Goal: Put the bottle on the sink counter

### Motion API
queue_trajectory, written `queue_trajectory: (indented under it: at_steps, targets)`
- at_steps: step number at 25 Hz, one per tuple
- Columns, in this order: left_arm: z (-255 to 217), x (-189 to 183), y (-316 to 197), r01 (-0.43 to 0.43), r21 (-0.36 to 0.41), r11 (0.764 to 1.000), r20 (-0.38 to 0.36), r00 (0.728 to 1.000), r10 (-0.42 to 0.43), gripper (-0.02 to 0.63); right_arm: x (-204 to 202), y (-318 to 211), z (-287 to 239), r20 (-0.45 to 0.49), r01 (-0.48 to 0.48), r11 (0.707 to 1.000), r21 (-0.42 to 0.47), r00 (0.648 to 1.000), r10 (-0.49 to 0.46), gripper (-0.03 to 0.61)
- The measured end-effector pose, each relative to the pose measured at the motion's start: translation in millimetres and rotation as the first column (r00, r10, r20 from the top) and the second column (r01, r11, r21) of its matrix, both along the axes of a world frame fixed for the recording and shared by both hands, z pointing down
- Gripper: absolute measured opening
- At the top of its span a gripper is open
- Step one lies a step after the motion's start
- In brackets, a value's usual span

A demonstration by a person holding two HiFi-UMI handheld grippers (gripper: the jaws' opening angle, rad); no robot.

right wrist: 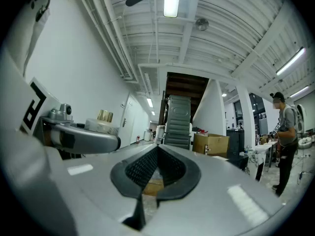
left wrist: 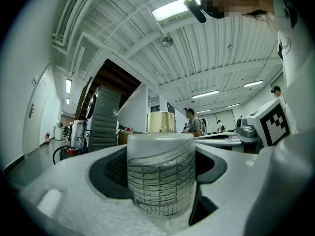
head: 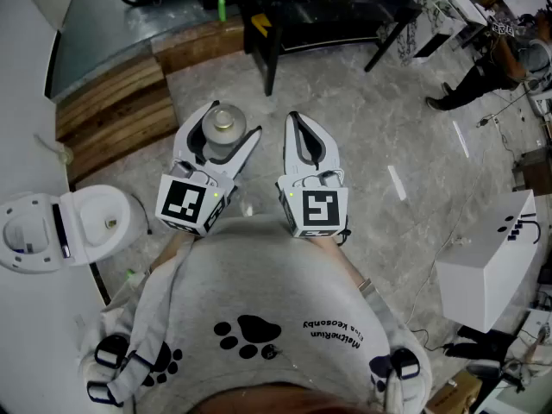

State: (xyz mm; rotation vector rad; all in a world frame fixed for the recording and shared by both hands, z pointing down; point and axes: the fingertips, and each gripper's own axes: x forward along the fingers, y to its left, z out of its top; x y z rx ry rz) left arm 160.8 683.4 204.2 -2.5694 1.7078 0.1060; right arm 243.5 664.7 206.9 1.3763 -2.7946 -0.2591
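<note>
The frosted bottle [left wrist: 161,173] stands upright, clamped between the pads of my left gripper [head: 226,126] and carried level over the floor, with a toilet [head: 52,227] off to the left. My right gripper [head: 297,128], just beside it, is closed on nothing. The carry is under way. Next I must find the sink counter, which I cannot make out, and set the bottle down upright.

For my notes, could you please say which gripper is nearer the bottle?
Left. The left gripper grips the bottle between its jaws; the right gripper sits empty beside it.
</note>
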Motion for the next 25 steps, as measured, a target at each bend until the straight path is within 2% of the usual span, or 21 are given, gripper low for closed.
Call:
queue_trajectory:
  at_steps: [8, 12, 25]
  targets:
    - [1, 13, -14, 0.022, 0.005, 1.0, 0.003, 1.0, -0.022, 0.341, 11, -14, 1, 0.0, 0.031, 1.0, -0.001, 1.0, -0.031, 0.002]
    - [3, 21, -20, 0.035, 0.006, 0.999, -0.002, 0.999, -0.035, 0.341, 21, -23, 6, 0.029, 0.05, 0.999, -0.02, 0.998, -0.049, 0.002]
    - [12, 15, -57, 0.047, -0.015, 0.999, -0.005, 0.999, -0.047, 0.341, 39, -61, 25, 0.062, 0.0, 0.999, -0.051, 0.998, 0.003, 0.003]
